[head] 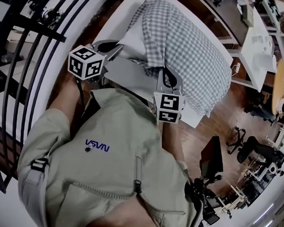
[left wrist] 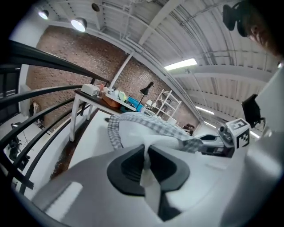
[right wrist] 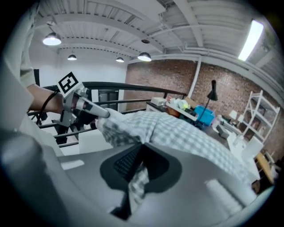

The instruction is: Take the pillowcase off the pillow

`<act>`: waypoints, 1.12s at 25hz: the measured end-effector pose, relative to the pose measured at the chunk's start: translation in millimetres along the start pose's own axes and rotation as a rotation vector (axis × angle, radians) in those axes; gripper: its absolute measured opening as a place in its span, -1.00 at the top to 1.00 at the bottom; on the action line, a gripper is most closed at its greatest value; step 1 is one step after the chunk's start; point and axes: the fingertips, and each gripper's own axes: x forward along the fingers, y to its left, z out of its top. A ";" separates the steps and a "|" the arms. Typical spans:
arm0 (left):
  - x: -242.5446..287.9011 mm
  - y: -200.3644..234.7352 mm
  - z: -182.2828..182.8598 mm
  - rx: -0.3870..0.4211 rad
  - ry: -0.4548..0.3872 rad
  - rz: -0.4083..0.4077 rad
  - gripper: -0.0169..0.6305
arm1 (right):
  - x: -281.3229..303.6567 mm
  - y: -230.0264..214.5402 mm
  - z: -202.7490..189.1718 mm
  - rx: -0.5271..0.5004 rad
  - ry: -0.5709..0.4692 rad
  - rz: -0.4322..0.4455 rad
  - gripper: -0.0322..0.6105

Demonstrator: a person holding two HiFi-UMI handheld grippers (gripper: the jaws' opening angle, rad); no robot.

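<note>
On the white tabletop (head: pixel 120 12), the pillow (head: pixel 132 40) lies flat. Its long axis runs roughly along the edge nearest the person. Most of it is covered by the checked pillowcase (head: pixel 194 46), which reaches toward the far edge. A bare white part of the pillow shows on the side facing the near edge. The left gripper (head: pixel 118 49) has its jaws closed on that white pillow fabric. The right gripper (head: pixel 164 72) has its jaws pinched on the checked edge of the pillowcase, just beside the exposed pillow. Both grippers sit close together at the near edge.
</note>
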 end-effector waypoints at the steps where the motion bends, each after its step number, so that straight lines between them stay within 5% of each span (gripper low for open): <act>1: -2.6 6.2 1.7 -0.014 -0.009 0.008 0.89 | -6.7 -12.6 -2.2 -0.019 0.015 -0.041 0.87; 4: -7.2 15.9 -7.4 -0.043 -0.004 0.016 0.89 | -16.5 -37.2 -33.8 -0.098 0.118 -0.128 0.87; 7: -2.3 27.0 -51.0 -0.097 0.074 0.027 0.89 | -6.1 -36.8 -92.1 -0.114 0.252 -0.116 0.87; 10: 5.6 40.1 -105.9 -0.189 0.148 0.037 0.88 | 13.5 -19.5 -136.9 -0.056 0.329 -0.059 0.87; 13: 12.5 37.7 -120.1 -0.155 0.156 0.038 0.85 | 22.9 -14.7 -144.9 0.046 0.323 -0.032 0.87; 19: -5.8 -13.8 -86.7 0.139 0.197 -0.130 0.50 | 9.6 -21.5 -131.6 0.229 0.239 0.066 0.69; 21: -13.9 -19.8 -60.2 0.154 0.131 -0.148 0.40 | -3.9 -14.3 -116.8 0.290 0.203 0.153 0.51; 24: -13.3 -15.0 -6.1 0.110 -0.051 -0.123 0.40 | -29.8 -3.9 -78.2 0.310 0.116 0.291 0.49; 28: 16.4 29.2 30.2 0.076 -0.140 0.062 0.39 | -46.5 0.3 -10.1 0.246 -0.065 0.358 0.49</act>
